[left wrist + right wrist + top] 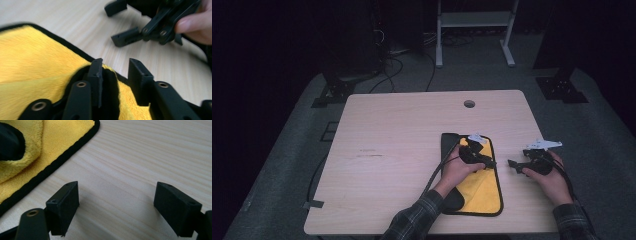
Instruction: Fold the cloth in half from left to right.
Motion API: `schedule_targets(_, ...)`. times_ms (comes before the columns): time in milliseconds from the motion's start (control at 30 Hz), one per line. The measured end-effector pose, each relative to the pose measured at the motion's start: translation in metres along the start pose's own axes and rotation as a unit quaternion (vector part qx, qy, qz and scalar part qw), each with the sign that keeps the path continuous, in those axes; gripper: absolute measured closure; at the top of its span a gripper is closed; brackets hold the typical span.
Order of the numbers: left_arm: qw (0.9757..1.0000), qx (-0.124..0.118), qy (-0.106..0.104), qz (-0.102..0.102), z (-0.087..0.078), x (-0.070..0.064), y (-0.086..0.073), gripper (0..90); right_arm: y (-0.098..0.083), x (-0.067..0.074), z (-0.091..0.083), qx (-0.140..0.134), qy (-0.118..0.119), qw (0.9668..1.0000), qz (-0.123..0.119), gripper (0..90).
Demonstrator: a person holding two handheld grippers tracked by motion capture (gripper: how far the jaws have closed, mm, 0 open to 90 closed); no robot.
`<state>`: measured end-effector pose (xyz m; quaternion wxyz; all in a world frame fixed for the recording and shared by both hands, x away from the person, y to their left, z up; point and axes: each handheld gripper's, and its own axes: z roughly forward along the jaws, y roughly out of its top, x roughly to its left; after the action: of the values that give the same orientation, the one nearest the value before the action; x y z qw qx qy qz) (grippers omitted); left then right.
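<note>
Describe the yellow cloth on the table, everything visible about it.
The yellow cloth is a plush, fleecy towel edged with black piping, with a dark reverse side showing at its left and near edges. It lies flat on the wooden table, folded into a long strip running away from the person. The left gripper rests over its right edge, jaws parted astride the piping.

Fluffy yellow cloth (37, 57) (matt wood table (402, 135))

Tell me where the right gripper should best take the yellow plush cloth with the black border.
Probably the black-bordered long edge of the yellow plush cloth nearest the right gripper, coming from the bare wooden table side. That edge lies flat and exposed, and the jaws are open.
</note>
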<state>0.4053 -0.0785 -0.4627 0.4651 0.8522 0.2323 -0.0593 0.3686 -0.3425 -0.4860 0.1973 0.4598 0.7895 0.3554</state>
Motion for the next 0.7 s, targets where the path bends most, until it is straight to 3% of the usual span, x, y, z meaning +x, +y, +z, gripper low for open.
schedule_targets(200,0.999,-0.029,0.034,0.003,-0.045,0.005,-0.004,56.9,0.0,0.0,0.0,0.0,0.0,1.0,0.0,19.2)
schedule_targets(400,0.9959,-0.03,0.086,-0.006,-0.088,0.018,-0.025,53.2,0.0,0.0,0.0,0.0,-0.001,1.0,0.0,19.2)
schedule_targets(533,0.9935,-0.018,0.112,-0.013,-0.103,0.024,-0.043,51.8,0.0,0.0,0.0,0.0,-0.002,1.0,0.0,19.3)
schedule_targets(700,0.9897,0.004,0.141,-0.022,-0.109,0.03,-0.06,51.2,0.0,0.0,0.0,0.0,-0.002,1.0,0.0,19.3)
